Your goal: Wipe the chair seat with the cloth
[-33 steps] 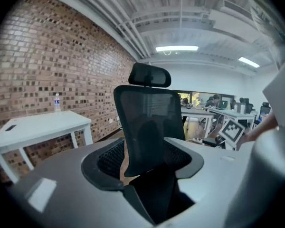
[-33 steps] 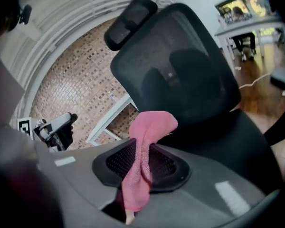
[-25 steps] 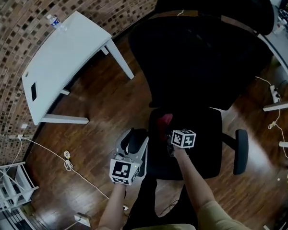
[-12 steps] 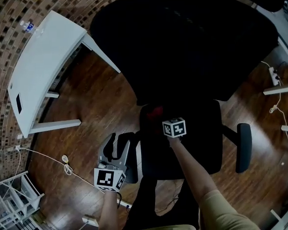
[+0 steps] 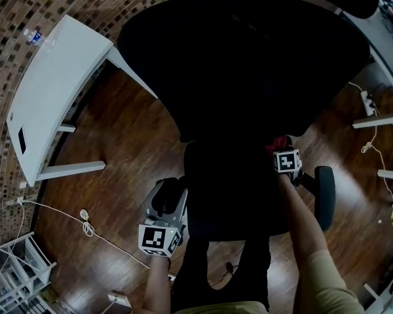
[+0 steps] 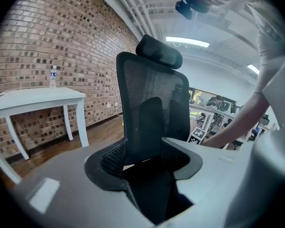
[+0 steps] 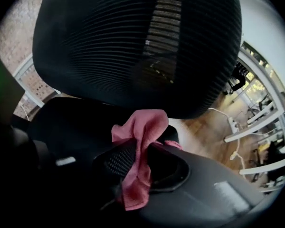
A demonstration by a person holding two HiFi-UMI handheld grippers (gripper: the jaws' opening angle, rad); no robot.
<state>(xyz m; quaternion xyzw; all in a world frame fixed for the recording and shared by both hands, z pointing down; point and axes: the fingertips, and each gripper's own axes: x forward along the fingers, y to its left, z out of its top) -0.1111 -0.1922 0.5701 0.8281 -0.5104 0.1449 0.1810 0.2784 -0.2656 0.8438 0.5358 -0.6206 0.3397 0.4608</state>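
The black chair seat (image 5: 232, 198) is closed off behind by a black mesh backrest (image 5: 242, 64), rightward by a padded armrest (image 5: 323, 198).

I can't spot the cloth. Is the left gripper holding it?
No, the right gripper has the pink cloth pinched in its jaws.

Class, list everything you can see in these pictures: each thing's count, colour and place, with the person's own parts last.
office chair: one, black, middle of the wood floor
table: one, white, left, by the brick wall
water bottle: one, clear, on the table's far corner
cloth: one, pink, at the seat's right rear
cable: one, white, on the floor at left
power strip: one, white, on the floor at right
left gripper: one, grey, beside the seat's left edge; jaws apart, just closed a little, nothing clearly between them
right gripper: one, grey, jaws shut on the cloth
forearms: two, bare, lower edge
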